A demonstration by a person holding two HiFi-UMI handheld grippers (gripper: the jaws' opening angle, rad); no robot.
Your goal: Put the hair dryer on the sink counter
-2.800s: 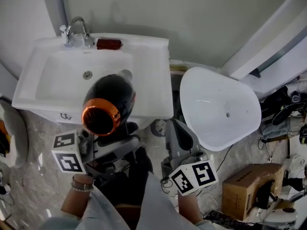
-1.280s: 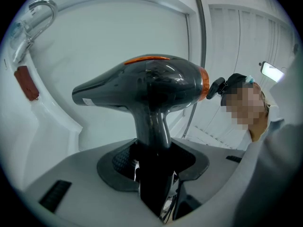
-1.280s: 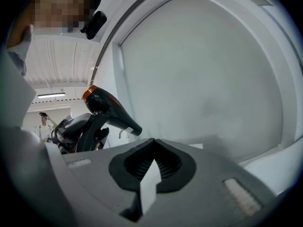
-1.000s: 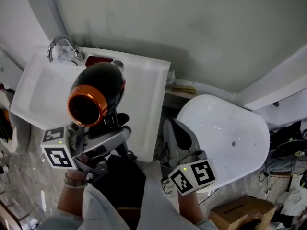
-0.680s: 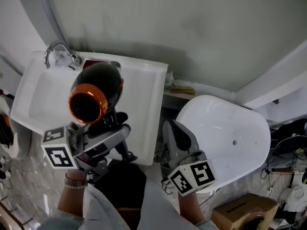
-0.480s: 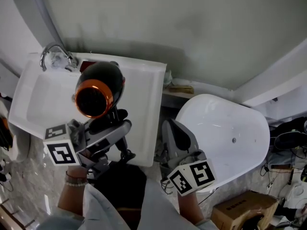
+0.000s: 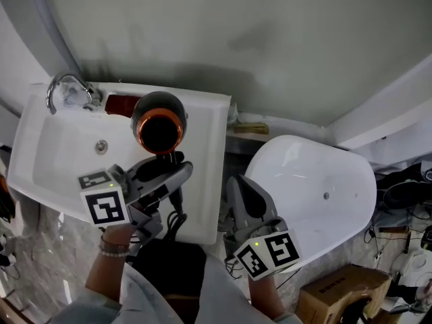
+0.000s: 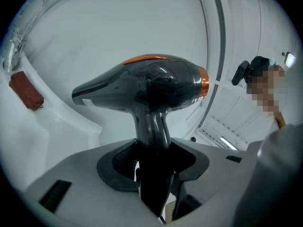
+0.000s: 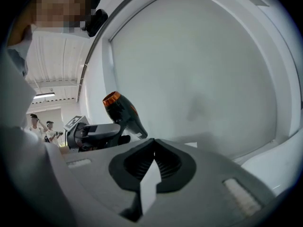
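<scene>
A black hair dryer [image 7: 159, 123] with an orange ring at its rear stands upright in my left gripper [image 7: 172, 174], which is shut on its handle. The dryer hangs over the right part of the white sink counter [image 7: 206, 174], near the back edge; whether it touches the counter is hidden. In the left gripper view the handle of the hair dryer [image 8: 147, 86] runs down between the jaws of the left gripper [image 8: 152, 150], nozzle pointing left. My right gripper [image 7: 244, 194] is lower right, off the counter, shut and empty. The right gripper view shows the dryer [image 9: 120, 112] at left.
A chrome faucet [image 7: 64, 90] and a dark red object [image 7: 121, 103] sit at the back of the sink. A white rounded tub [image 7: 317, 194] stands to the right. A cardboard box [image 7: 337, 295] and cables lie on the floor at lower right.
My left gripper has carried the hair dryer rightward and farther back over the counter, and its orange rear now faces straight up. The right gripper has barely moved.
</scene>
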